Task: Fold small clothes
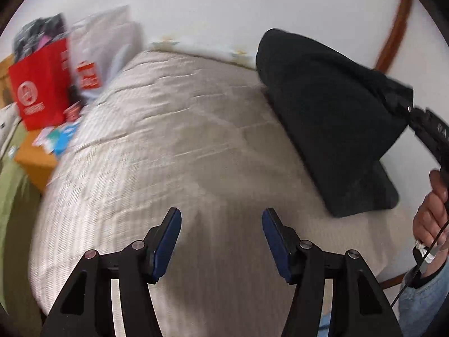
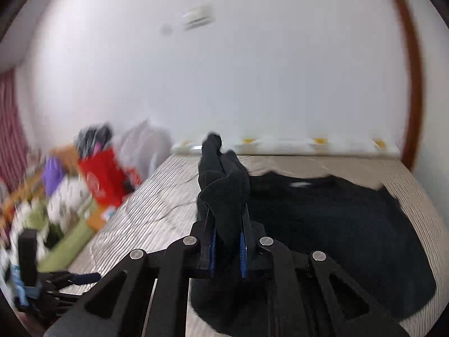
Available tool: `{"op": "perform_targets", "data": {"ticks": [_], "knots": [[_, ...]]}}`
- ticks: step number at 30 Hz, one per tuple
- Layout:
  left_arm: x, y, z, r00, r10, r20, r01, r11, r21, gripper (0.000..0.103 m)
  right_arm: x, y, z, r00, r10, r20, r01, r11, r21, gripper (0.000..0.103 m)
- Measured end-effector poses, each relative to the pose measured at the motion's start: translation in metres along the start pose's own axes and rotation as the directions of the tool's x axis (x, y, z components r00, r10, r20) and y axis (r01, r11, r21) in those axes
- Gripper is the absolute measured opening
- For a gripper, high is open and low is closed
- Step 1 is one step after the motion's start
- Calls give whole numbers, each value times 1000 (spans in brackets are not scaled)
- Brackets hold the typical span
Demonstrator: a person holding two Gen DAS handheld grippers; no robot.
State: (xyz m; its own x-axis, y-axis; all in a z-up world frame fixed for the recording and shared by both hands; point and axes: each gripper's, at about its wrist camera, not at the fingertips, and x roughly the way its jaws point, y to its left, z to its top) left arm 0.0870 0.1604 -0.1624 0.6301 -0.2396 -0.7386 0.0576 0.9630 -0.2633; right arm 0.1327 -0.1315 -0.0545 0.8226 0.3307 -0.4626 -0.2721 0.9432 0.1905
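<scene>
My right hand-held gripper (image 2: 227, 241) is clamped on a bunched edge of the black garment (image 1: 331, 118), lifting it off the bed (image 1: 174, 146) near its right edge (mid-fold, I judge). My left hand-held gripper (image 1: 221, 238) hangs half-open and empty; next it should pin the opposite hem.

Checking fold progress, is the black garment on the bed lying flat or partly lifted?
Partly lifted. The right gripper pinches bunched cloth of the black garment, raising one edge while the rest lies on the bed.

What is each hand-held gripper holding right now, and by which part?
The right hand-held gripper is shut on a bunched edge of the black fabric garment, lifting that side off the bed. The left hand-held gripper is open and holds nothing.
</scene>
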Motion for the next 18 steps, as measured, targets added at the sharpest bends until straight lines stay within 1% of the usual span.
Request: {"op": "perform_targets", "data": {"ticks": [2,3,5,8,9,10,11,12,13,14,16,17,18], "knots": [[6,-24,6,998,-68,10,68,997,25,58,-17,-39,-4,1000,-17,13,15,996,86,12],[10,-37,8,993,-121,13,121,992,39,58,-25,-62,-8,999,-43,14,41,991,125,12],[20,-64,10,983,-183,-2,183,980,75,58,-40,-104,-20,995,-98,9,95,976,197,12],[35,-102,7,972,-230,-37,233,961,147,58,-53,-159,-48,984,-175,-35,177,938,297,12],[38,-110,6,971,-236,-45,241,957,164,58,-52,-176,-58,980,-190,-67,201,924,324,12],[43,-122,3,968,-246,-57,253,949,187,58,-49,-195,-70,978,-179,-108,207,910,360,12],[46,-130,0,964,-256,-66,264,942,207,58,-47,-207,-79,980,-153,-126,191,899,395,13],[50,-142,-4,960,-269,-75,279,933,227,58,-47,-217,-88,984,-126,-129,170,884,436,15],[52,-147,-6,958,-274,-80,286,929,236,59,-49,-224,-98,985,-111,-130,160,868,469,21],[54,-155,-10,956,-281,-87,294,922,251,60,-52,-227,-100,985,-114,-127,161,866,474,25],[57,-163,-14,955,-281,-94,296,915,276,62,-57,-225,-102,985,-129,-115,168,869,466,40],[59,-167,-16,958,-269,-95,285,914,288,62,-58,-222,-102,986,-126,-110,162,874,458,43],[61,-170,-17,963,-254,-95,270,915,300,63,-60,-219,-101,988,-117,-103,151,881,448,48]]}}
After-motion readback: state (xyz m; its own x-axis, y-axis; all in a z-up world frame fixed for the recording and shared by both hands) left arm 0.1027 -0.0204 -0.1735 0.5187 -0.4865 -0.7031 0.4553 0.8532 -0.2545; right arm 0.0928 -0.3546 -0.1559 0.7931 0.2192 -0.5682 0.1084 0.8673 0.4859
